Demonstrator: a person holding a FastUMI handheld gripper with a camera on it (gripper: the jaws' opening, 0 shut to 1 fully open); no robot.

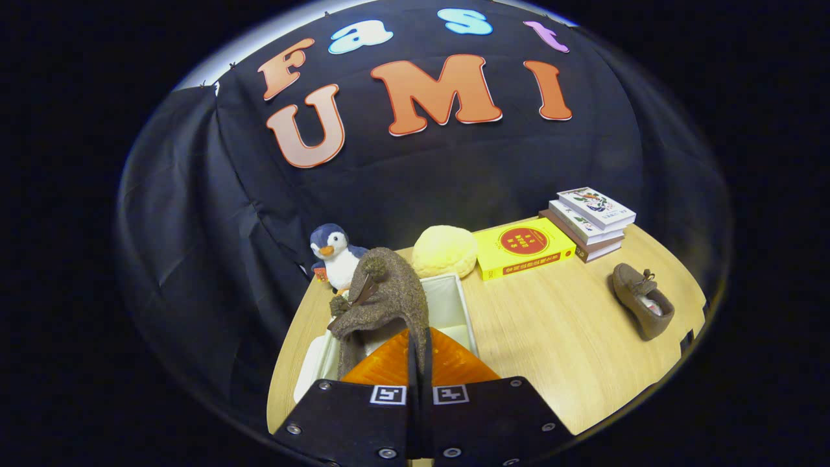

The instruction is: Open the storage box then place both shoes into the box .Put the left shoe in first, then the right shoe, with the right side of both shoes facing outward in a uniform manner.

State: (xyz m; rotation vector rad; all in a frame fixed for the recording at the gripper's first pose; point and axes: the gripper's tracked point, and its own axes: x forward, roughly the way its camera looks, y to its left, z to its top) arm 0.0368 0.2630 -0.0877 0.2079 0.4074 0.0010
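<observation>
One shoe [389, 305] hangs clenched in the tool [418, 363] above the box [454, 305]; the other shoe [642, 299] lies well right on the bench [551, 350].

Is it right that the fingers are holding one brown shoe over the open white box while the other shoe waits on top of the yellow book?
Not quite. The gripper view shows the other shoe lying on the bare wooden table, apart from the yellow book. The rest holds: the fingers pinch a brown shoe over the open white box.
</observation>
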